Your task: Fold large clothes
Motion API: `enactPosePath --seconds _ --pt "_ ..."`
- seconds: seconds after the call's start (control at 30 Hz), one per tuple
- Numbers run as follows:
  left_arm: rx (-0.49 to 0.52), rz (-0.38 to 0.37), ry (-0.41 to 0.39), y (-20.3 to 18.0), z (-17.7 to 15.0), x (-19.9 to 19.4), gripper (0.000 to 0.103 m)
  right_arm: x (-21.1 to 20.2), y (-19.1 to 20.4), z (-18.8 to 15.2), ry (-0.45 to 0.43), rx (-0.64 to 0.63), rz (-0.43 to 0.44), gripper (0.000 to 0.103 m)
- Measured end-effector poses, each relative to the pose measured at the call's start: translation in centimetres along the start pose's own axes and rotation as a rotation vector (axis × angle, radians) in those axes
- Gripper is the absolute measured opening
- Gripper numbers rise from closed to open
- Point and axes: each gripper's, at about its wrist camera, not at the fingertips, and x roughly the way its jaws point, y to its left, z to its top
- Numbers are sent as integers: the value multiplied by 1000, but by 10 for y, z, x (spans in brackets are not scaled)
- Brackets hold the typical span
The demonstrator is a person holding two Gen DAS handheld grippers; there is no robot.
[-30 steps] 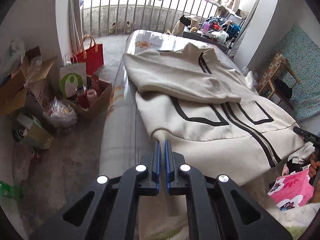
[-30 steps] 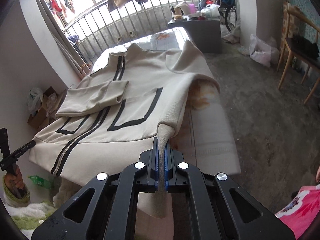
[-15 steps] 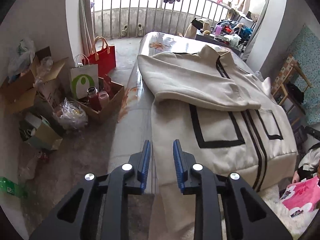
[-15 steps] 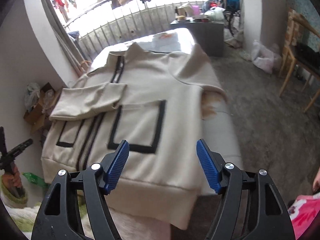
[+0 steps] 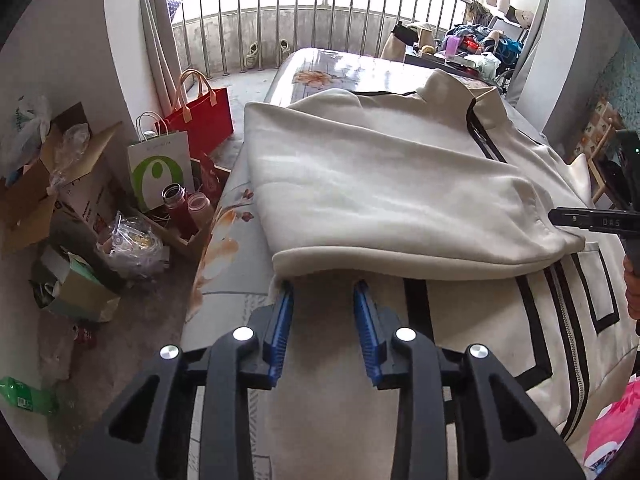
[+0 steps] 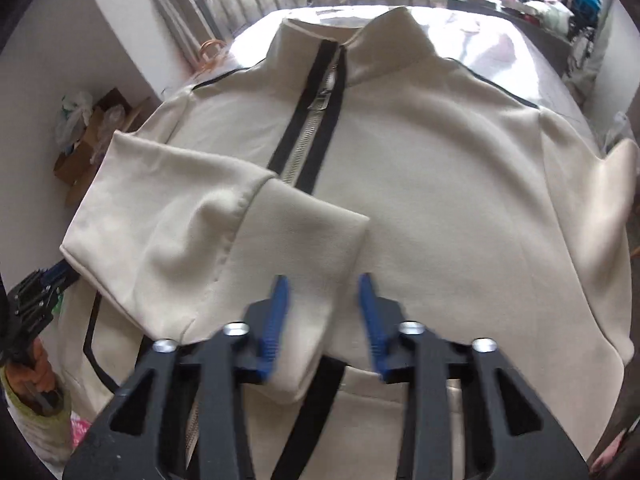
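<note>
Balcony railings [image 5: 320, 12] close off the far end of the room, where a glossy flower-printed worktop [image 5: 332, 68] carries a cream zip-front jacket with black trim [image 6: 440, 184] lying face up; its collar points toward the railings and its long axis runs along the worktop; one sleeve [image 5: 380, 200] is folded across the chest, so the fold seems half done; the other sleeve probably comes next; the left gripper [image 5: 322, 320] is opening over the side hem, fingers apart, gripping nothing; the right gripper [image 6: 322, 316] is closing over the cuff, not yet pinching.
</note>
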Motion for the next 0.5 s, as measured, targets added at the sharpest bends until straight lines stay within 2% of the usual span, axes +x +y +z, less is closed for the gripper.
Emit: enactPosePath --seconds 0.03,0.13,0.27,0.37,0.43,0.5 --pt "3 -5 -3 1 0 0 30 0 5 1 -6 -19 -32 3" --pt "24 -17 -14 0 -1 0 30 -14 17 15 -56 -54 -19 2" --pt "57 27 3 -4 -3 5 30 -69 9 58 -264 3 23 2" --pt "40 31 24 -1 -4 11 30 -101 -14 72 -375 72 -18 2" --pt "27 26 23 1 -3 11 30 -104 -35 68 -374 127 -33 2" --pt "17 23 21 3 -2 11 30 -92 -53 57 -329 175 -46 2"
